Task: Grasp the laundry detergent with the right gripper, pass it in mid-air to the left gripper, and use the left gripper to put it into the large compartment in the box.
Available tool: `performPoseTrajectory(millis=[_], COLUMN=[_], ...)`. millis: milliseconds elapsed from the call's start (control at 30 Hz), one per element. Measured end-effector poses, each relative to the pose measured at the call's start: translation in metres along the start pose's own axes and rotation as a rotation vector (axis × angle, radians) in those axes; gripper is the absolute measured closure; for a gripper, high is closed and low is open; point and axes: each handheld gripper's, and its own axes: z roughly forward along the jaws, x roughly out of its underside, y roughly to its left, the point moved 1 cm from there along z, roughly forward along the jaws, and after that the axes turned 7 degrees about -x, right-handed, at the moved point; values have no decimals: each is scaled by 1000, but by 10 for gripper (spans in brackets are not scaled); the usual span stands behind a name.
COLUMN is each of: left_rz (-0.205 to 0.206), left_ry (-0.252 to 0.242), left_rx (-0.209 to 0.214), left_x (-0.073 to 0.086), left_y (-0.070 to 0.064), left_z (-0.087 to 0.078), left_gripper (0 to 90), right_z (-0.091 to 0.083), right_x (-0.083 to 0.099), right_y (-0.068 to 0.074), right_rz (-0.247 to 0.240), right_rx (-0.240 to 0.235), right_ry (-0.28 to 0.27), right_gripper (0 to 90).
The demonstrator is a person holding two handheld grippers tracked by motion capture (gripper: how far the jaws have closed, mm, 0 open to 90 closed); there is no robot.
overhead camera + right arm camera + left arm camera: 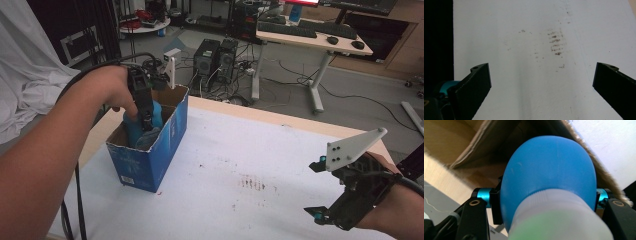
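Blue bottle sits clamped between left gripper jaws inside box; right gripper jaws gape.

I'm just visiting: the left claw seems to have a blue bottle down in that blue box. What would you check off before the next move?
1. Left gripper around the bottle: ok, a jaw sits on each side of it.
2. Grip firm enough to lift: cannot tell, the bottle hides the contact.
3. Bottle inside the box: ok, it sits between the cardboard walls.
4. Box steady on the table: ok, it stands upright and flat.
5. Right gripper free: ok, jaws wide open above bare table.
6. Cable out of the way: ok, it hangs off the table's near left edge.
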Motion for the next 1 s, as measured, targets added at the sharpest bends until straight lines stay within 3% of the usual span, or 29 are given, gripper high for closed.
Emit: performPoseTrajectory(millis=[167,333,700,1000], left_rz=[82,128,164,143], left_ry=[-3,-3,-15,-16], left_rx=[-5,-5,-11,4], left_x=[-1,-3,-1,-4], left_y=[-3,-4,-6,-5], left_z=[13,21,30,31], left_gripper=[379,379,377,336], right_z=[1,0,5,5], right_x=[0,1,3,6], right_y=[1,2,6,6], right_rz=[-3,4,7,11], right_rx=[2,4,0,-4], right_ry=[11,11,16,0], right_gripper=[10,10,10,10])
